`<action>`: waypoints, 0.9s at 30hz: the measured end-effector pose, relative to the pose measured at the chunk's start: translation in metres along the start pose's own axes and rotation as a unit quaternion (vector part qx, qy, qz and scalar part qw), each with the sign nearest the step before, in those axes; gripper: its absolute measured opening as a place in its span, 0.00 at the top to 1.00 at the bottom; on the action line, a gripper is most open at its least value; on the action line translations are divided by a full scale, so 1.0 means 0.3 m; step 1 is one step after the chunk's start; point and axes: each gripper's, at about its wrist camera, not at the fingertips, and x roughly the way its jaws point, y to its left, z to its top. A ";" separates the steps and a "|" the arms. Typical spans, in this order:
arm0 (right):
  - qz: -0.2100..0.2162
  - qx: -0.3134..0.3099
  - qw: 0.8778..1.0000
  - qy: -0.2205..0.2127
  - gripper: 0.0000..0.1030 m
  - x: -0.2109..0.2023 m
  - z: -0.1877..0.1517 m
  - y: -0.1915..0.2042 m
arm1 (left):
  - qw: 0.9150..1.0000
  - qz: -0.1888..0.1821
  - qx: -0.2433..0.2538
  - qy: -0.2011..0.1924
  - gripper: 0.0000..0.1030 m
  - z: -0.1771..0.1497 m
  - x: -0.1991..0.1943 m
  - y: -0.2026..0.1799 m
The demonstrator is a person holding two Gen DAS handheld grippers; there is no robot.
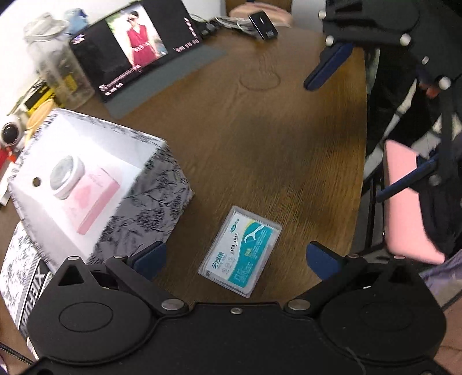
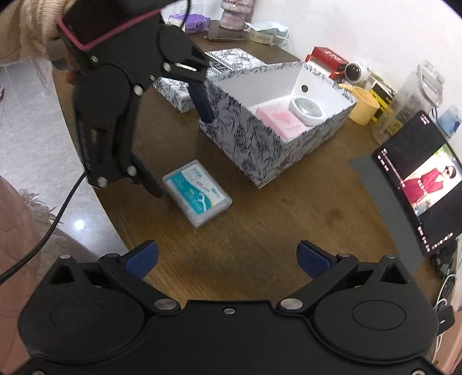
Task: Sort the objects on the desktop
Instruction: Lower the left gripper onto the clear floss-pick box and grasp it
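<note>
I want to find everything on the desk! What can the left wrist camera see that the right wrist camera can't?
Only the left wrist view shows the small black device at the table's far edge. Only the right wrist view shows the yellow cup and the purple pouch. Both show the floss pick box, the open patterned box holding a pink box and white jar, and the tablet.

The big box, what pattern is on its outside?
Black leafy branches on white, clearest in the right wrist view.

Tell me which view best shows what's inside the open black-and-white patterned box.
The right wrist view: it looks down into the patterned box, showing a pink flat case and a round white jar clearly. The left wrist view shows the same box blurred and at the frame edge.
</note>
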 end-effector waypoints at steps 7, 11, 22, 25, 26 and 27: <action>0.008 0.007 1.000 0.007 0.00 0.037 -0.021 0.017 | 0.998 -0.007 0.048 0.028 0.00 0.002 0.115 -0.025; 0.015 0.013 1.000 0.005 0.00 0.048 -0.026 0.026 | 0.997 -0.008 0.072 0.037 0.01 0.002 0.151 -0.038; 0.025 0.033 0.999 0.001 0.00 0.062 -0.038 0.040 | 0.996 -0.018 0.065 0.054 0.17 0.001 0.205 -0.015; 0.026 0.037 0.999 0.000 0.00 0.062 -0.042 0.043 | 0.997 -0.029 0.055 0.054 0.17 -0.001 0.205 -0.003; 0.026 0.038 0.999 0.000 0.00 0.062 -0.042 0.044 | 0.997 -0.033 0.053 0.053 0.17 -0.002 0.206 -0.001; 0.026 0.038 0.999 0.000 0.00 0.063 -0.043 0.045 | 0.997 -0.039 0.049 0.054 0.18 0.000 0.210 0.004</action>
